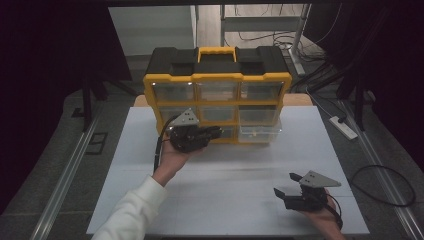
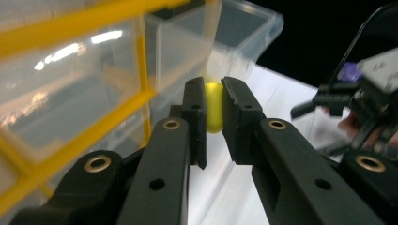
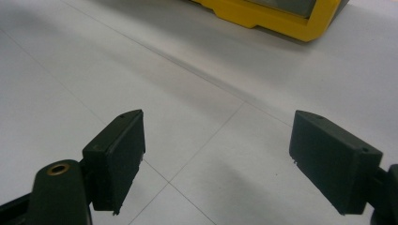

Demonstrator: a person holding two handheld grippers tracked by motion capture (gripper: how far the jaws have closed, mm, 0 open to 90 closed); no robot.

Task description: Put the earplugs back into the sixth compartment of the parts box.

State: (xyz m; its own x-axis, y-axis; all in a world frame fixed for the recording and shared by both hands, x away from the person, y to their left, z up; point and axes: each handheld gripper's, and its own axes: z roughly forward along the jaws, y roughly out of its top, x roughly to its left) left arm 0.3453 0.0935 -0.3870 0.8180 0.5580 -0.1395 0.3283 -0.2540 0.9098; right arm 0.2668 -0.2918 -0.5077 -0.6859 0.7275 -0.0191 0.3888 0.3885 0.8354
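- Landmark: drawer cabinet (image 1: pixel 217 97), yellow frame, black top with a yellow handle, three rows of three clear drawers; it stood upright at the far middle of the white table (image 1: pixel 235 175).
- Left hand (image 1: pixel 172 159), white sleeve, reached in from the near left of the cabinet and held the left tool (image 1: pixel 216 133) against the cabinet's bottom row, in front of its middle drawer.
- Left tool, state: jaws drawn close, clamped on a small yellow object (image 2: pixel 213 107), rounded, with its shape otherwise hidden between the pads; object held just in front of the cabinet's lower drawers.
- Bottom-right drawer (image 1: pixel 259 131), clear plastic, stood pulled partway out of the cabinet toward the person; in the left gripper view its open rim showed just beyond the yellow object.
- Right tool (image 1: pixel 285 186), held in the right hand (image 1: pixel 325 214), lay well apart from the cabinet, near the table's front right.
- Right tool, state: jaws wide apart, nothing between them; bare table surface below, the cabinet's yellow base edge beyond.
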